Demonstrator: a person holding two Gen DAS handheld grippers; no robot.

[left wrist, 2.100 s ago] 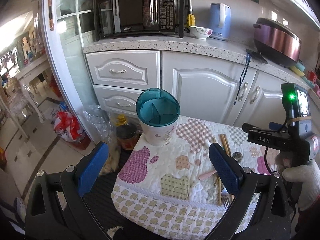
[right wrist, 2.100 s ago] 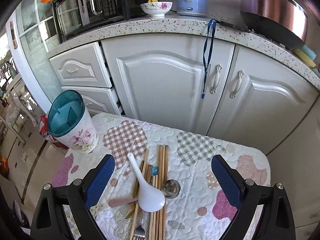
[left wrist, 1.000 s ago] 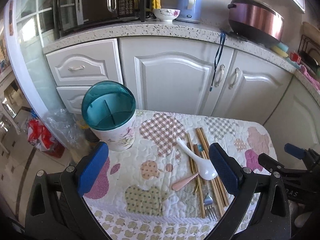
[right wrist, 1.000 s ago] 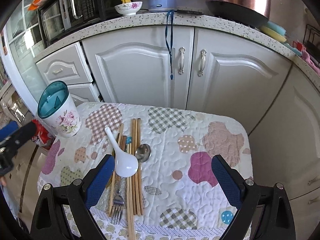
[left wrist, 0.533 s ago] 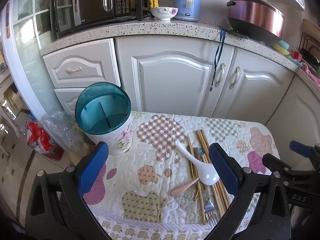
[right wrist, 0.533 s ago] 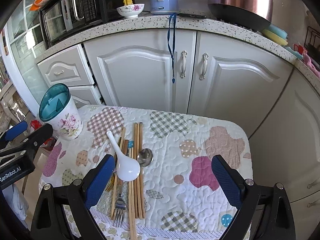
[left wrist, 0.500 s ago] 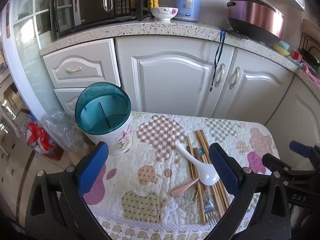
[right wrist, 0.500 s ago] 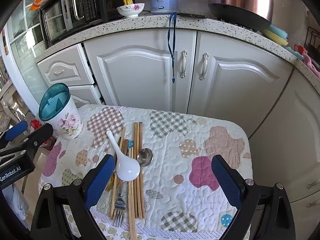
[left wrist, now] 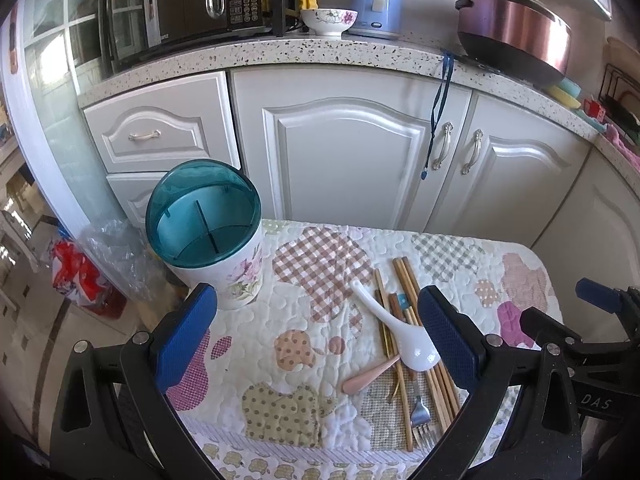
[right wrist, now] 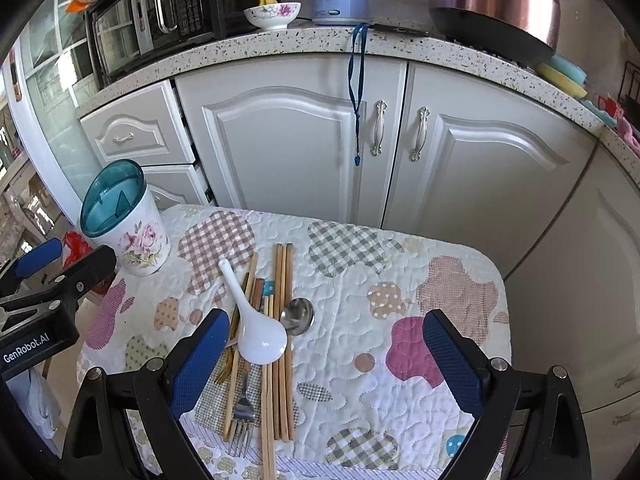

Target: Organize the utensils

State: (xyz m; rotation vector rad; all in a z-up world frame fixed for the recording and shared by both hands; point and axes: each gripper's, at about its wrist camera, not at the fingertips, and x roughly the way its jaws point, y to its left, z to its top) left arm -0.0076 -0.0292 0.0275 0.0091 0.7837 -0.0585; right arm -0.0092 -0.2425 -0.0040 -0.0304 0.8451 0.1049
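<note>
Left gripper (left wrist: 318,334): jaws spread wide, nothing between the blue pads (left wrist: 186,334), held above the near edge of the small table. Right gripper (right wrist: 326,360): likewise spread wide and empty, poised over the near half of the table; in the left wrist view its black frame shows at the right margin, and in the right wrist view the left gripper's frame shows at the left margin (the two tools sit side by side, apart).

Beneath both lies a quilted cloth (right wrist: 400,320) with patchwork shapes, covering the table top. The utensils lie in one loose heap on the cloth's left-centre portion, just ahead of the right gripper's left finger. A white ceramic spoon (right wrist: 256,328) rests on top, bowl toward the camera, handle pointing away and to the left. Under and beside it run several wooden chopsticks (right wrist: 282,320), roughly parallel, pointing away from the camera. A metal spoon (right wrist: 298,316) shows its bowl just to the right of the white one, touching the chopsticks. A fork (right wrist: 242,420) lies with tines toward the near edge. A pink handle (left wrist: 370,376) protrudes leftward from the heap (its working end is hidden).

The utensil holder (left wrist: 212,236), a white floral cup with a teal divided insert, stands upright at the cloth's far left corner, well apart from the heap.

Behind the table: white cabinets (right wrist: 288,148) under a speckled counter.
</note>
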